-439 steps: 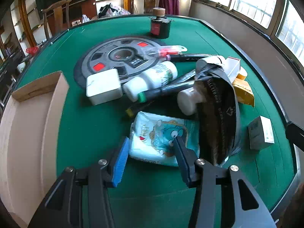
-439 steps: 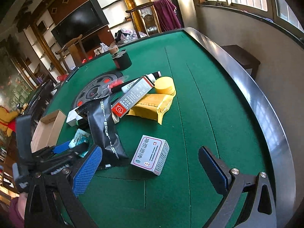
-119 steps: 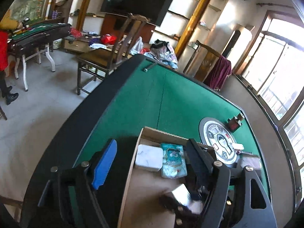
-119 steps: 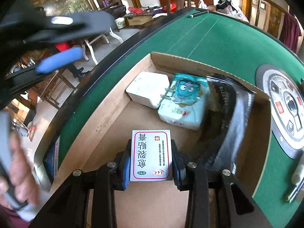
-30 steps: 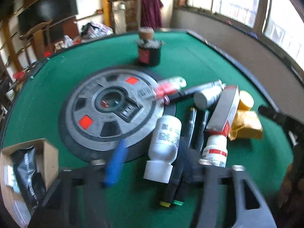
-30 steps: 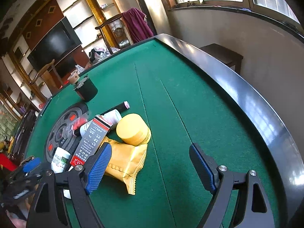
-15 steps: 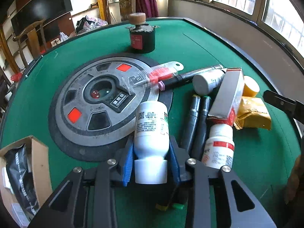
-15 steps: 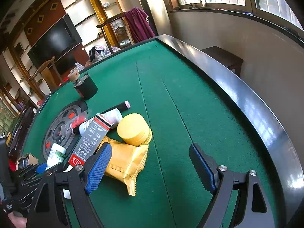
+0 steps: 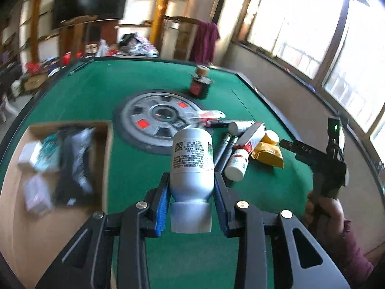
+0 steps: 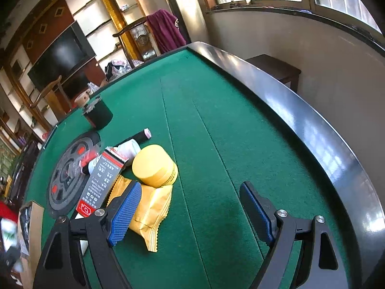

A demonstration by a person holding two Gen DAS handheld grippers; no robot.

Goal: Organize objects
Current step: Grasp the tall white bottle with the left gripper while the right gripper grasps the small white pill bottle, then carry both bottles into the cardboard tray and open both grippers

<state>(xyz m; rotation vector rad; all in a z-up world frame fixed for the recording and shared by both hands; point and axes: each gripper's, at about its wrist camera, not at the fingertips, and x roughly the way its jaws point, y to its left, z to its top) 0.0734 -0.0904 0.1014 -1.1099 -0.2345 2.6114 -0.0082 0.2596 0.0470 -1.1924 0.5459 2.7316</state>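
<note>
My left gripper [image 9: 191, 197] is shut on a white pill bottle [image 9: 192, 166], cap towards me, held above the green table. The cardboard box [image 9: 105, 159] lies to the left and holds a black pouch [image 9: 72, 159], a tissue pack and small white boxes. My right gripper [image 10: 190, 213] is open and empty above the felt, next to a yellow packet [image 10: 154, 207], a yellow round jar [image 10: 155, 166] and a grey-and-red carton [image 10: 101, 180]. The right gripper's body shows in the left wrist view [image 9: 329, 163].
A grey weight plate [image 9: 156, 120] lies mid-table with a black jar [image 9: 199, 84] behind it. A small white bottle [image 9: 237, 163], dark markers [image 9: 226, 144] and a red-capped tube [image 9: 209, 114] lie beside the plate. The table's black rim [image 10: 312, 125] curves along the right.
My left gripper has lifted the white bottle off the table and swung left, so the box is now in view. The right gripper has barely moved.
</note>
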